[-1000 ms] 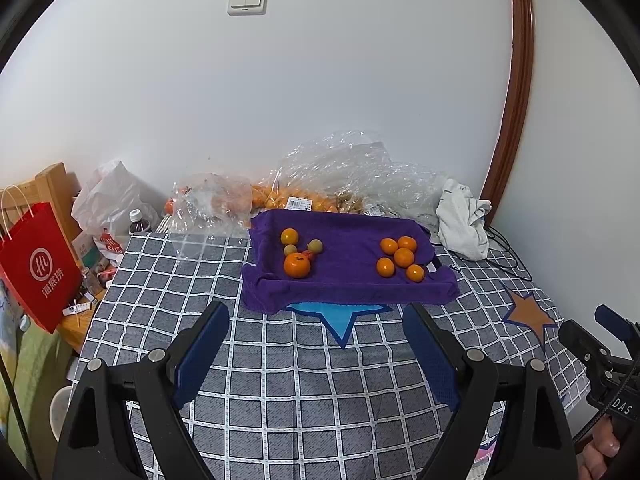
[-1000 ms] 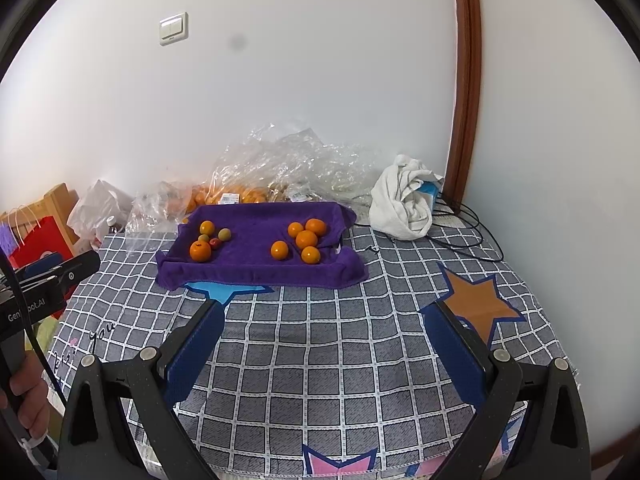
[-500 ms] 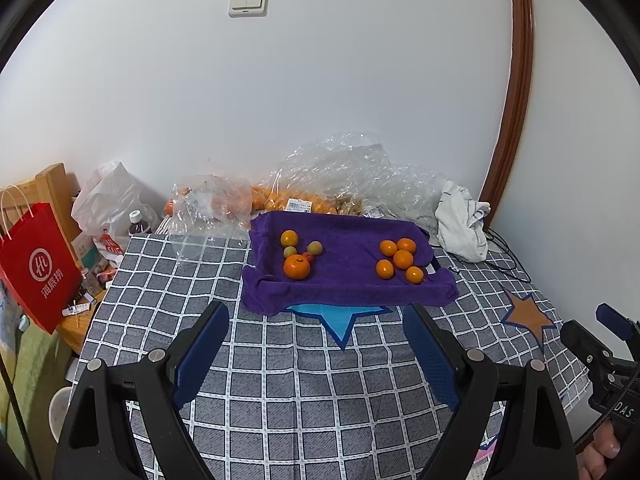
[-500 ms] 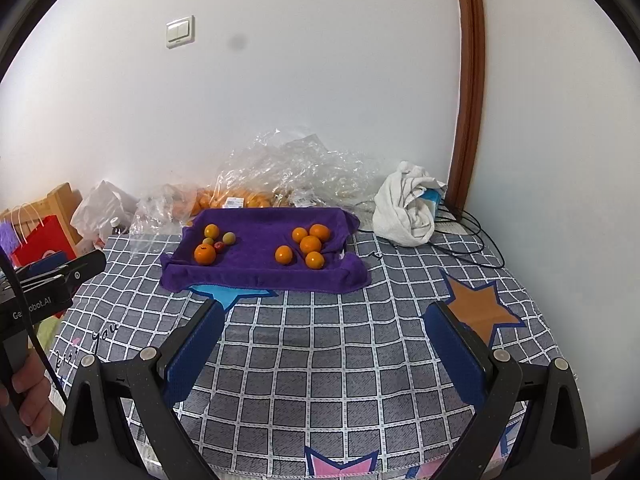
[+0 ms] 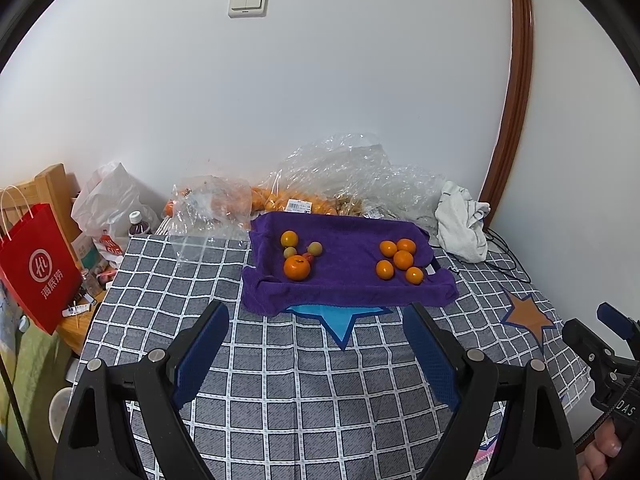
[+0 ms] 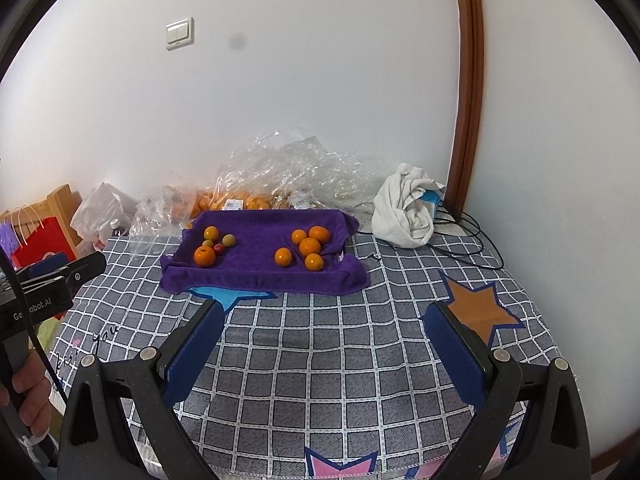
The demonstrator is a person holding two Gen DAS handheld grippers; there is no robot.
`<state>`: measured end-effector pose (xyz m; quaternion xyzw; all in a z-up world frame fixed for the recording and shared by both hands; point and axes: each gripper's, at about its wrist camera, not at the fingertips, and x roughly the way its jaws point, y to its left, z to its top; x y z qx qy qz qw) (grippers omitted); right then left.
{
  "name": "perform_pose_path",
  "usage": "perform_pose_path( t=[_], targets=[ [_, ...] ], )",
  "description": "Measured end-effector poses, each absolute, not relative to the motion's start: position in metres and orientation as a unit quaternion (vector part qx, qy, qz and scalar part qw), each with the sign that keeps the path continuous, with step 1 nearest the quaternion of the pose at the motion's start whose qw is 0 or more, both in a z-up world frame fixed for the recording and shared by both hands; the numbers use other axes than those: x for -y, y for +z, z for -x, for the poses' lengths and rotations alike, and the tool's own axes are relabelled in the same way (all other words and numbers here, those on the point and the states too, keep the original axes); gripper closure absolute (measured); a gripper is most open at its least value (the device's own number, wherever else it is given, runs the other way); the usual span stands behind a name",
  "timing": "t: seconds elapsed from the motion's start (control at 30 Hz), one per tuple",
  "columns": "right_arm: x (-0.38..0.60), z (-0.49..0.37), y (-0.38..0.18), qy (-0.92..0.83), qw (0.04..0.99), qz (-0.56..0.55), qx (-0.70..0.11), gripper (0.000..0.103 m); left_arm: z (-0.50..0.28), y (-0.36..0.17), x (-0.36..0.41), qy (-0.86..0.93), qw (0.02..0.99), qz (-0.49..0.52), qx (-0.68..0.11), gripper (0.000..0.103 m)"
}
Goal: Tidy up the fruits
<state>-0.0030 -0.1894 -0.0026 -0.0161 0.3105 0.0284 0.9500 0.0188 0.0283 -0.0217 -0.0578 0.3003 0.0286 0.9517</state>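
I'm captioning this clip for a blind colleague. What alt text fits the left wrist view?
A purple towel on a grey checked tablecloth holds two fruit clusters: five small oranges at right, mixed fruit with a larger orange at left. The left gripper, jaws open and empty, sits short of it.

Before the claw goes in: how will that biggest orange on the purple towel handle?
The biggest orange is round, so a nudge probably rolls it. It touches smaller fruit, likely knocking them. The soft purple towel may damp rolling.
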Motion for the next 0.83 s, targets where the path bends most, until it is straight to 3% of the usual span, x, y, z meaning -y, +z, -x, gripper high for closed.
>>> perform_pose_path(
  t=[0.83],
  targets=[
    [0.1835,0.0068,-0.0003,0.032,0.953,0.017,-0.302,0.004,-0.0263,-0.0216,-0.0314,0.023,0.955,0.057,-0.289,0.014]
  ],
)
